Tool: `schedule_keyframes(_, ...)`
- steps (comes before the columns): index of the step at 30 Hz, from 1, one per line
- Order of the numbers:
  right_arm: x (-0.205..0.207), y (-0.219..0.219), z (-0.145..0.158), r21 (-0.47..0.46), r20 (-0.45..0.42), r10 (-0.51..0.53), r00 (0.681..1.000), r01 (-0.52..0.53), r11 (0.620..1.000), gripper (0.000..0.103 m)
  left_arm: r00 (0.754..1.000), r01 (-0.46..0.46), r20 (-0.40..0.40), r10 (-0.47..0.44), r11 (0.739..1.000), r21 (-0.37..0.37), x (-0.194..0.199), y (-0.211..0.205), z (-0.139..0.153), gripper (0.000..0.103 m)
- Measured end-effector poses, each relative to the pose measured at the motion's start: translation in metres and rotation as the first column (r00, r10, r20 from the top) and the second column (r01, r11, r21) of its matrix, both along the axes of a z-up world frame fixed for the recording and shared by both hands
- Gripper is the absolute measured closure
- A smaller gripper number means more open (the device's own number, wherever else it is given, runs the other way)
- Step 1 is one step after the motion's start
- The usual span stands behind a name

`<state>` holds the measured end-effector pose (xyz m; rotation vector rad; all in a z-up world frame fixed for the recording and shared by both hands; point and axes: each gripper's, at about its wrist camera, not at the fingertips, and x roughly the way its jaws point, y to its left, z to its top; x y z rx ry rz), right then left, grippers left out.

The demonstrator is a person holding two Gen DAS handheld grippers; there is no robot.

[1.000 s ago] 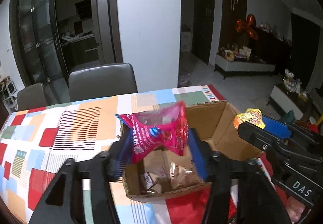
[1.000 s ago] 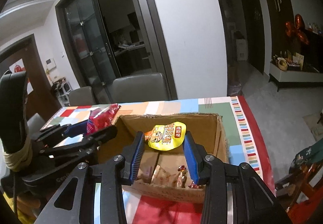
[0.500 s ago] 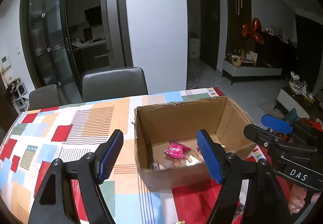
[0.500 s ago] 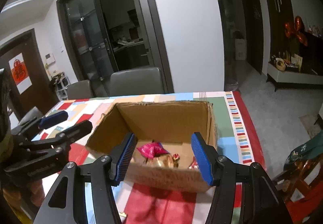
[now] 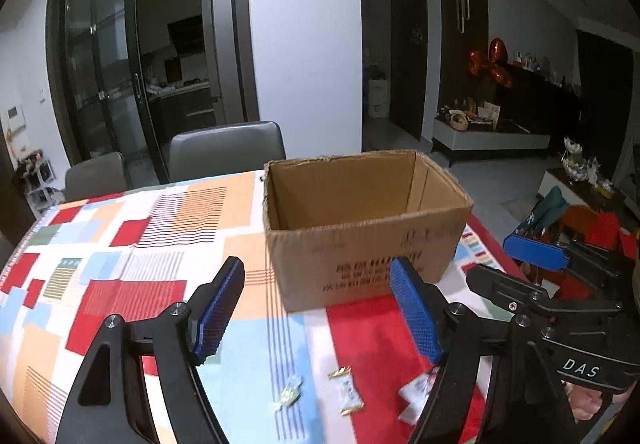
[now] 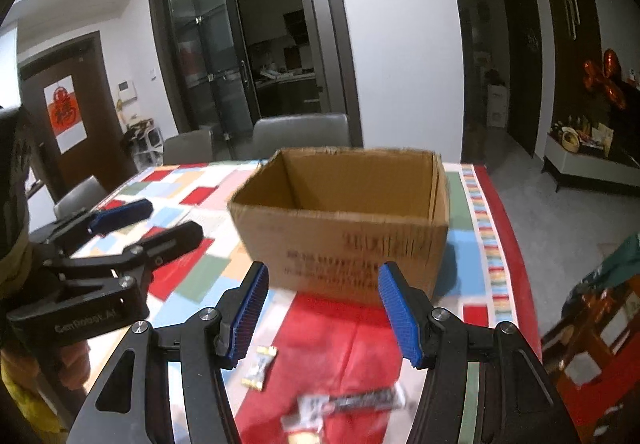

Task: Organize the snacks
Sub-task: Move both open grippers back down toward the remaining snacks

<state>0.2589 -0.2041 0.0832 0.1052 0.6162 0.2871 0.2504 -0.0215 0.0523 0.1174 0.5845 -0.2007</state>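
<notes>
Both tools had pulled back from the box (image 5: 360, 228) since a second earlier, when each held a snack over it; the left tool (image 5: 316, 312) and right tool (image 6: 324, 310) now hung low over the bench with jaws apart and nothing between them. The box stood open-topped on the bench (image 5: 120, 276), which wore a cloth patterned in red, orange, blue and white blocks with striped patches. Its contents could not be seen from this low angle. Loose on the cloth near the tools lay a few small snacks: two gold-edged candies (image 5: 346, 390) side by side, a white wrapper (image 5: 416, 392) partly behind the left tool's finger, and in the right view a blurred packet (image 6: 344, 404). Beyond the bench stood two grey chairs (image 5: 226, 148), then a white wall, dark glass sliding doors with a kitchen behind them, dark cabinets, red balloons (image 5: 490, 60) and a low white sideboard (image 5: 488, 140) on a pale floor.
</notes>
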Motion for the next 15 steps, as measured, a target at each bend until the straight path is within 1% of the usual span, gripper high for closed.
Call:
schedule_keyframes(3,-0.012,0.001,-0.01,0.008,-0.033,0.007,0.999,-0.007,1.0,0.044,1.0,0.001,-0.001,-0.001,1.0,0.01,-0.016,0.002,-0.009,0.028)
schedule_keyframes(9,-0.03,0.002,-0.036,0.01,-0.098,0.022,0.995,-0.021,1.0,0.044,0.999,0.0,-0.041,0.0,1.0,0.008,-0.041,0.008,-0.033,0.028)
schedule_keyframes(15,-0.041,0.009,-0.059,0.003,-0.161,0.044,0.986,-0.044,0.999,0.044,0.994,0.008,-0.11,-0.009,1.0,-0.012,-0.053,0.013,-0.061,0.028)
